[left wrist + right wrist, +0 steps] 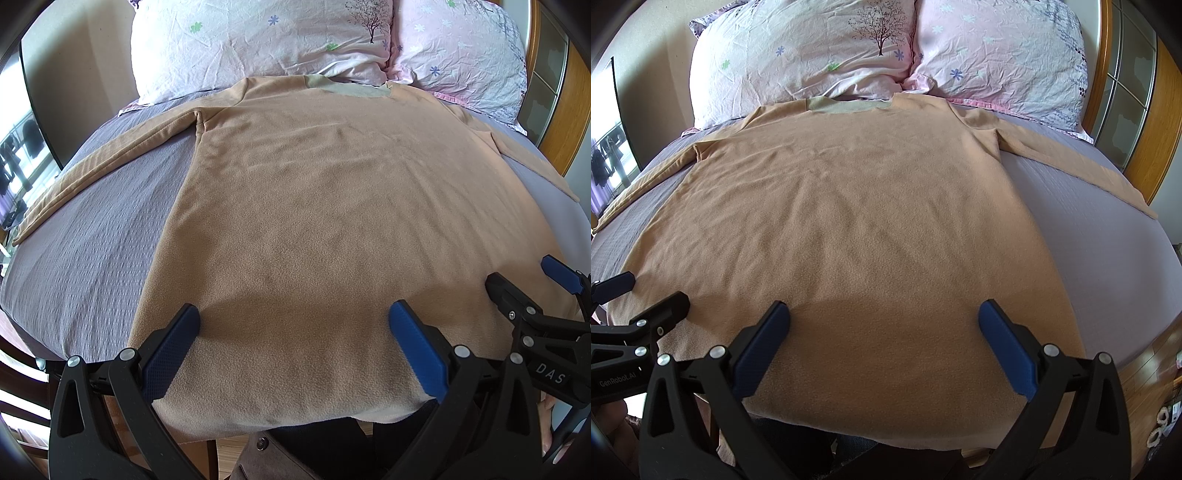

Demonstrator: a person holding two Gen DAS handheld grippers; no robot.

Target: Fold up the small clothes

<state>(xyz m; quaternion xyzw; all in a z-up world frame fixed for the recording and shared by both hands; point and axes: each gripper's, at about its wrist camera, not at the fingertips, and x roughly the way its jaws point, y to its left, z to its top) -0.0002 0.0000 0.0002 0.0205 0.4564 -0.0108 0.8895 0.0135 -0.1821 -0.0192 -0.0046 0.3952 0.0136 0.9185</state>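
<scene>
1. The bed (pixel 92 236), in a grey-lilac sheet, carries everything; two floral pillows (pixel 812 55) lie at its far end.
2. The tan long-sleeved top (pixel 849 221) lies spread flat on the bed, collar far against the pillows, hem near me and hanging slightly over the near edge. Its long axis runs straight away from my claws; sleeves angle out left and right.
3. The fabric looks fleecy and soft, with only shallow wrinkles, not yet folded.
4. My left gripper (pixel 293 332) hovers over the near-left hem, fingers spread wide, gripping nothing.
5. My right gripper (pixel 884 332) hovers over the near-right hem, equally spread and empty. Each is equally near its own side.
</scene>
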